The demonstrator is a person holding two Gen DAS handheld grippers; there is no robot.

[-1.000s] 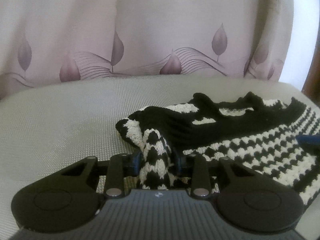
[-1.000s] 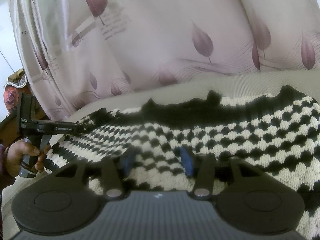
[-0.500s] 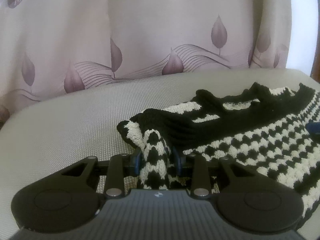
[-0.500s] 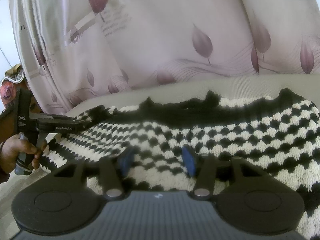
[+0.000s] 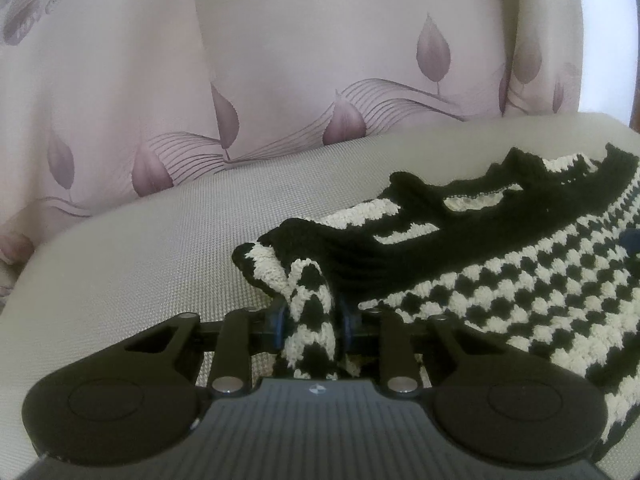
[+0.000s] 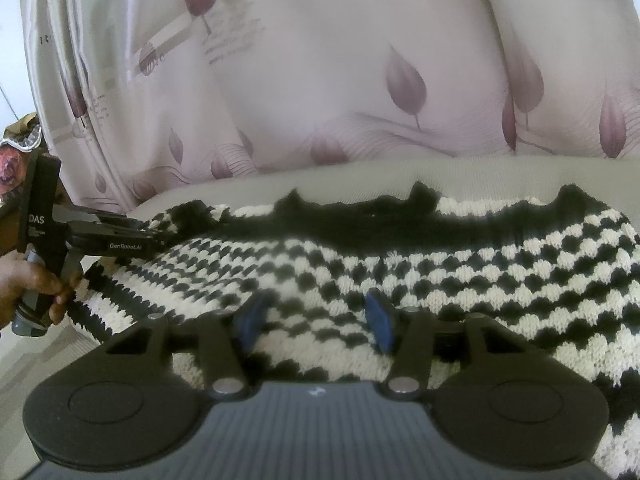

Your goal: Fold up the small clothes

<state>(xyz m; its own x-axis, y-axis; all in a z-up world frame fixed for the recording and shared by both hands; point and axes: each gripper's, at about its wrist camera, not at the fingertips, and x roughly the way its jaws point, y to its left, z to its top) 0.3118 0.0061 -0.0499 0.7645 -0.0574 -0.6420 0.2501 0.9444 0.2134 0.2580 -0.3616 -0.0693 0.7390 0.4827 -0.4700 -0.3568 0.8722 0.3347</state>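
Knitted garment (image 5: 500, 276), black-and-cream checked with a black scalloped edge, lies spread on the grey woven counter (image 5: 140, 264) in front of a leaf-print curtain (image 5: 320, 60). Left tool (image 5: 311, 322) is clamped on a bunched corner at the garment's left end. Right tool (image 6: 316, 316) hovers with its blue pads (image 6: 378, 320) apart over the middle of the knit, gripping nothing. Folding looks barely begun: one corner is taken, the body not yet doubled. Next, I judge, the right tool must close on the near edge, then both carry their holds across to the far side together.
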